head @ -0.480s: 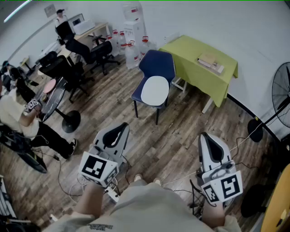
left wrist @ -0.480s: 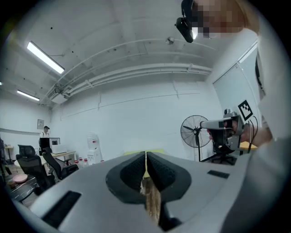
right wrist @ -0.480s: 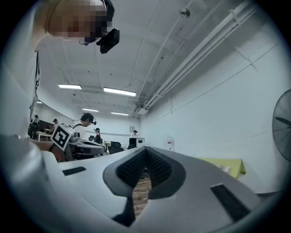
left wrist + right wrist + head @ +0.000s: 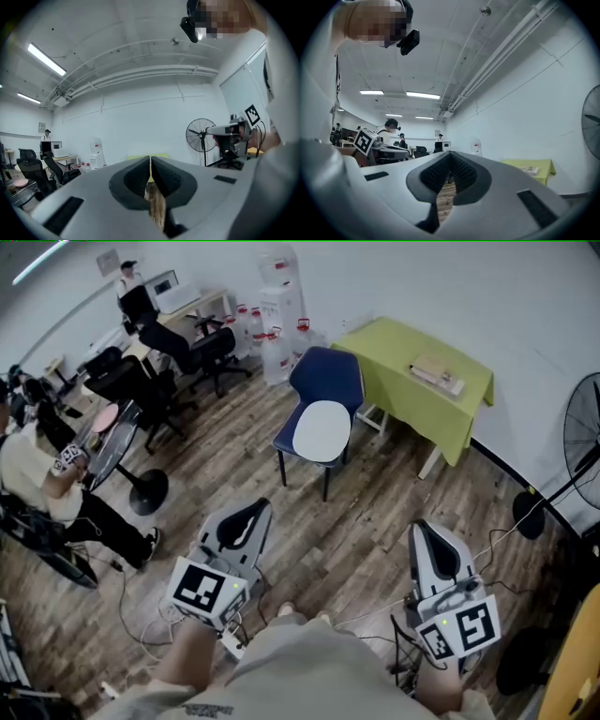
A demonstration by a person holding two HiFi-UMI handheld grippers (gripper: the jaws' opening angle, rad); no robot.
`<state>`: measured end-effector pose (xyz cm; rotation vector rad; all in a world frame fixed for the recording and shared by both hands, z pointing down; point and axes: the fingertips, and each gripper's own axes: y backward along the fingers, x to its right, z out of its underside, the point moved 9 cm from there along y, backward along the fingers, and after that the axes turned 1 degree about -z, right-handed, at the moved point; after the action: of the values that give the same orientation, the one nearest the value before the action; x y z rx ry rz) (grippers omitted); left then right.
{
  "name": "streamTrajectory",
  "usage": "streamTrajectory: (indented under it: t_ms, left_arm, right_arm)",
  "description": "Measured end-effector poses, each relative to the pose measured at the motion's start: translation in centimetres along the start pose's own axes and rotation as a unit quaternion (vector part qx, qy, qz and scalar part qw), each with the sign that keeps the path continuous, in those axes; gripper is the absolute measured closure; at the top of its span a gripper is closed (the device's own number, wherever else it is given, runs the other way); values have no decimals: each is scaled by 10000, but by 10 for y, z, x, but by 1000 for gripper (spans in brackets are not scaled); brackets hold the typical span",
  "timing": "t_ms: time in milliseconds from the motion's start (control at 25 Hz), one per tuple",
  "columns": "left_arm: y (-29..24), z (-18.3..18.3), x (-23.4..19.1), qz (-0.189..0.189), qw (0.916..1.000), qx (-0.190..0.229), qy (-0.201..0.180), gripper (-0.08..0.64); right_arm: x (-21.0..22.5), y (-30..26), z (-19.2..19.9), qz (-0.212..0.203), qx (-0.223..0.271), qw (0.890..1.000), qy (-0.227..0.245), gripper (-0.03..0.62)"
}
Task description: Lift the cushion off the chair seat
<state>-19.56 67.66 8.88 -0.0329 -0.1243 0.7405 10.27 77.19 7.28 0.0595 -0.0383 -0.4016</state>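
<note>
There's the white cushion (image 4: pixel 322 430), lying flat on the seat of the blue chair (image 4: pixel 328 374) and covering most of it right up to the front edge. The chair stands on the wooden floor (image 4: pixel 375 512) just beside the green-clothed table (image 4: pixel 394 348). A flat box (image 4: pixel 436 370) rests toward the table's right-hand end, contents impossible to make out. Well short of the chair, left gripper (image 4: pixel 251 510) and right gripper (image 4: pixel 427 529) hover level, each with jaws pressed together on nothing.
</note>
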Motion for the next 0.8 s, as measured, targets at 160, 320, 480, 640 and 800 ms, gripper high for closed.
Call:
streamTrajectory:
  t_ms: [160,320,480,640,800]
  left_arm:
    - [-1,-2,-1,61,10000,3,20,532]
    - [-8,1,-2,-25,9999,60,84,531]
    - [-19,11,-11,-74,9997,61,242,394]
    - [-32,25,-39,-262,9991,143,317,345]
    - [-59,38,-64,-372,9981,237,427,345]
  right_arm:
    - [1,-3,0,9,26,10000,1,575]
    - [14,-5,2,468,137,9988,-27,571]
    - [24,-15,6,598,133,9981,-103,325]
    - [25,-42,19,600,87,9982,-7,298]
    - [38,-73,37,633,-20,9980,-30,298]
